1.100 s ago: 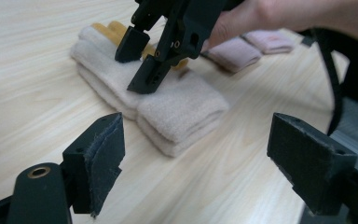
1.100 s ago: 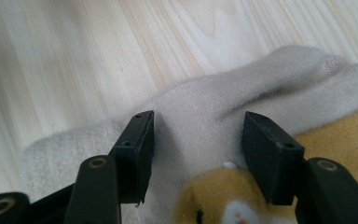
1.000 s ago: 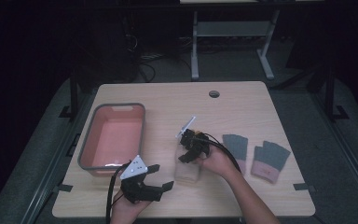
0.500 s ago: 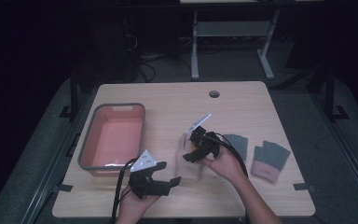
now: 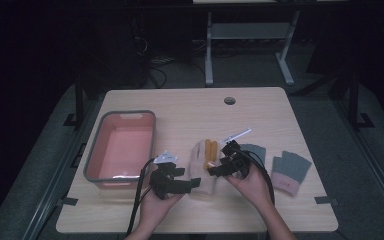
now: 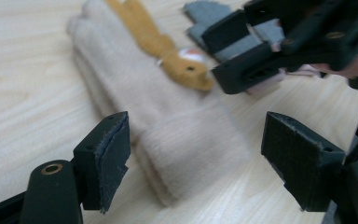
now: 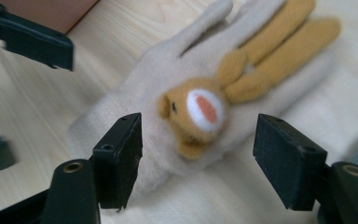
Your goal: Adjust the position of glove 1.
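**Both grippers at the beige glove**

On the wooden surface [image 5: 260, 110], just right of the pink bin [image 5: 121, 145], a beige glove [image 5: 203, 167] with an orange bunny [image 7: 200, 109] on it lies flat. The left gripper [image 5: 172, 181] points at the glove's cuff end, its jaws wide and pressing nothing after closing a little. The right gripper [image 5: 228, 162] hovers beside the bunny, jaws wide and empty. Two grey gloves [image 5: 291, 170] lie farther right.

Readable text: none in any view.
Beige glove [image 7: 135, 102]: carries a sewn animal face, no lettering.
Pink bin [image 5: 121, 145]: plain walls, no label.
Table [image 5: 190, 110]: bare wood, unmarked.
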`<state>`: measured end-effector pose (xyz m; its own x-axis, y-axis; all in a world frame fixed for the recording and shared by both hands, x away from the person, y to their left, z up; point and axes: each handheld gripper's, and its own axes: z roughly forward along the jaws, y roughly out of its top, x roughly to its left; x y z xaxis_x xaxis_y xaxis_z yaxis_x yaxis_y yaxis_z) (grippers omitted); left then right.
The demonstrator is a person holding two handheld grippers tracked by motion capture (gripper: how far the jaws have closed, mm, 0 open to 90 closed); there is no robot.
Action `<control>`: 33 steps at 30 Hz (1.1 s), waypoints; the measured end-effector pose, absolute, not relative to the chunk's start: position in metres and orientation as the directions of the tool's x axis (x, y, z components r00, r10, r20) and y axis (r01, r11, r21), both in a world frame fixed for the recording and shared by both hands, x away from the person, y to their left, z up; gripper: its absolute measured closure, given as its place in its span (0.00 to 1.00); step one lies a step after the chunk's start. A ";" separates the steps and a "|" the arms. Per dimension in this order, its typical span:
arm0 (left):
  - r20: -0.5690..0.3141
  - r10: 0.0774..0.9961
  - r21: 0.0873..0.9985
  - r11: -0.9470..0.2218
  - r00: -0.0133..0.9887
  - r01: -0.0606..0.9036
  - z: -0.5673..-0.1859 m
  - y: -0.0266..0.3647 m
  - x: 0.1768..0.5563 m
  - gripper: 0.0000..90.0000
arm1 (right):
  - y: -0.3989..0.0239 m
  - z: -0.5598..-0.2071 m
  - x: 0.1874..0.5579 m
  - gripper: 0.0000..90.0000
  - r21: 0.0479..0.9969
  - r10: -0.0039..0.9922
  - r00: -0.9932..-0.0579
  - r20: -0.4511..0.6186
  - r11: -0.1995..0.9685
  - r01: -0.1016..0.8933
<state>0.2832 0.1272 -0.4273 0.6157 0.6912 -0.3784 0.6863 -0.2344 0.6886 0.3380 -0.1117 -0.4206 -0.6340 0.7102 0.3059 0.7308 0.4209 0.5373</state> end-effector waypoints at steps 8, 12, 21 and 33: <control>-0.399 0.709 0.624 -0.254 0.581 0.739 -0.440 0.124 0.293 0.39 | -0.117 -0.435 0.333 0.39 0.530 0.714 -0.585 0.385 0.349 0.773; -0.415 0.721 0.594 -0.247 0.555 0.765 -0.448 0.127 0.297 0.43 | -0.118 -0.439 0.333 0.43 0.517 0.724 -0.571 0.388 0.342 0.785; -0.454 0.713 0.541 -0.256 0.534 0.801 -0.456 0.125 0.303 0.43 | -0.118 -0.453 0.336 0.45 0.475 0.743 -0.509 0.435 0.292 0.830; -0.455 0.699 0.528 -0.288 0.552 0.799 -0.458 0.121 0.306 0.56 | -0.116 -0.457 0.335 0.49 0.455 0.755 -0.451 0.476 0.228 0.861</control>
